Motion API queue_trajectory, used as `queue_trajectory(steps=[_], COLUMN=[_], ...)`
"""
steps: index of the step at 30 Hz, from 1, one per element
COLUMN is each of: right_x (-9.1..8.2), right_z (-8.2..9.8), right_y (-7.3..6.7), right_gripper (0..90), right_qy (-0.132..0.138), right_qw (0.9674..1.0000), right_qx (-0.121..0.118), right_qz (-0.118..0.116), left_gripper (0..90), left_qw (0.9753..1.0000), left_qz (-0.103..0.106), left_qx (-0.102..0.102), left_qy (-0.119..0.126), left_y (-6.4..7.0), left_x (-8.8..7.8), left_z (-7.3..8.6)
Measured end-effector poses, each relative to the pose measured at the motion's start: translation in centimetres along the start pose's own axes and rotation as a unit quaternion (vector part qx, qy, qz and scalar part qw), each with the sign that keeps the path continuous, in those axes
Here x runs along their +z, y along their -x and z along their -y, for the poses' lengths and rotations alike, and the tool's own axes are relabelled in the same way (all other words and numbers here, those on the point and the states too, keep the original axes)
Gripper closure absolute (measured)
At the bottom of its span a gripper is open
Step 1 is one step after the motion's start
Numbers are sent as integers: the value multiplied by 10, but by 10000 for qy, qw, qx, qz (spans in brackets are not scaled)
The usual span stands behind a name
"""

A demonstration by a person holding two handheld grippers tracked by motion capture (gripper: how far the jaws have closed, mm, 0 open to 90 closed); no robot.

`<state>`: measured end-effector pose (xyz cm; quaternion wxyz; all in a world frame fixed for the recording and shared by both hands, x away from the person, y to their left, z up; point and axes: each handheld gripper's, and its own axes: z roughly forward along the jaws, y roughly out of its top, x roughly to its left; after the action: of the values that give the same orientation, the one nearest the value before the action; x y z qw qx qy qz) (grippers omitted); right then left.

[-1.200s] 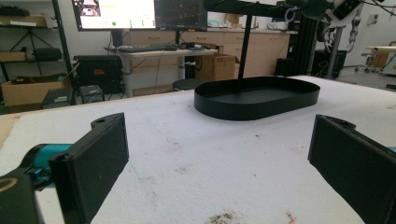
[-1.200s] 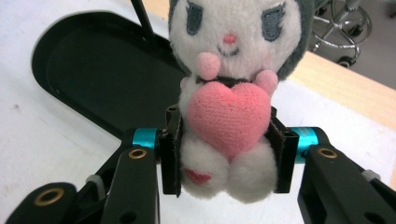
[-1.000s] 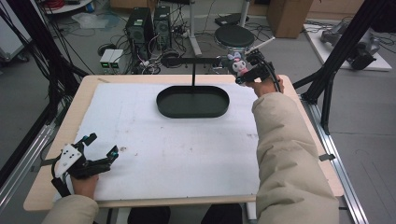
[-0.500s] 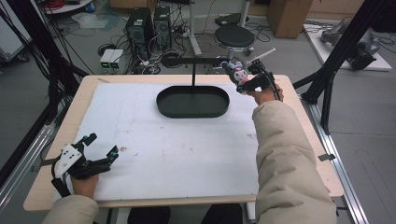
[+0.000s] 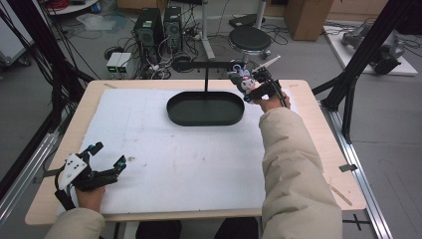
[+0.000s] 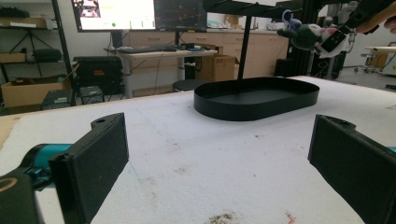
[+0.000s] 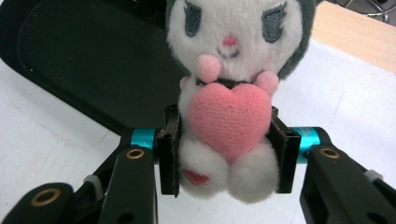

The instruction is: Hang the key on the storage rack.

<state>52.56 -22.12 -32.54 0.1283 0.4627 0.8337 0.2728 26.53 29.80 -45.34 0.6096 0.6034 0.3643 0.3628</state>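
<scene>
A small plush toy point(image 7: 229, 112), white with a grey hood and a pink heart, is clamped at its body between the pads of my right gripper point(image 7: 229, 154). In the high view the right gripper point(image 5: 249, 85) holds the plush toy point(image 5: 241, 80) in the air just past the right end of a black oval tray point(image 5: 205, 119). A thin post point(image 5: 206, 79) with a horizontal bar point(image 5: 199, 64) rises behind the tray. My left gripper point(image 5: 109, 153) rests at the near left, open and holding nothing; the left gripper point(image 6: 219, 158) faces the tray point(image 6: 257, 105) and the plush toy point(image 6: 306, 36).
A white sheet point(image 5: 164, 154) covers most of the wooden table point(image 5: 318, 149). Beyond the far edge stand a stool point(image 5: 250, 37) and computer towers point(image 5: 159, 27) on the floor. Black frame struts point(image 5: 358, 64) rise at the right.
My right gripper has carried the plush toy slightly left and nearer, toward the tray's right end. The left gripper has not moved.
</scene>
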Motion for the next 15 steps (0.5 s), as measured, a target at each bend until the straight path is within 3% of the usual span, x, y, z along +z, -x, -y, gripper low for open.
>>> queue_trajectory(steps=[4,6,7,8,9,11,15], right_x=[5,6,8,10,10,7,-12], right_z=[-1,-1,-1,-1,-1,1,5], right_y=[0,0,0,-3,-3,-6,-14], right_gripper=[546,482,354,105,105,7,7], right_qy=[4,-18,-48,-47,-47,-58,-18], right_qw=[10000,10000,9999,9998,9998,9993,9991], right_qx=[24,2,-25,60,60,125,32], right_qz=[-23,-75,-91,158,158,346,416], left_gripper=[55,55,55,55,55,55,55], left_qw=[10000,10000,10000,10000,10000,10000,10000], left_qz=[3,2,2,2,3,7,15], left_qx=[-13,-5,-4,-4,6,10,48], left_qy=[-2,1,0,1,-3,26,17], left_y=[0,0,0,0,0,1,1], left_x=[0,0,0,0,0,-1,-1], left_z=[0,0,0,0,0,0,0])
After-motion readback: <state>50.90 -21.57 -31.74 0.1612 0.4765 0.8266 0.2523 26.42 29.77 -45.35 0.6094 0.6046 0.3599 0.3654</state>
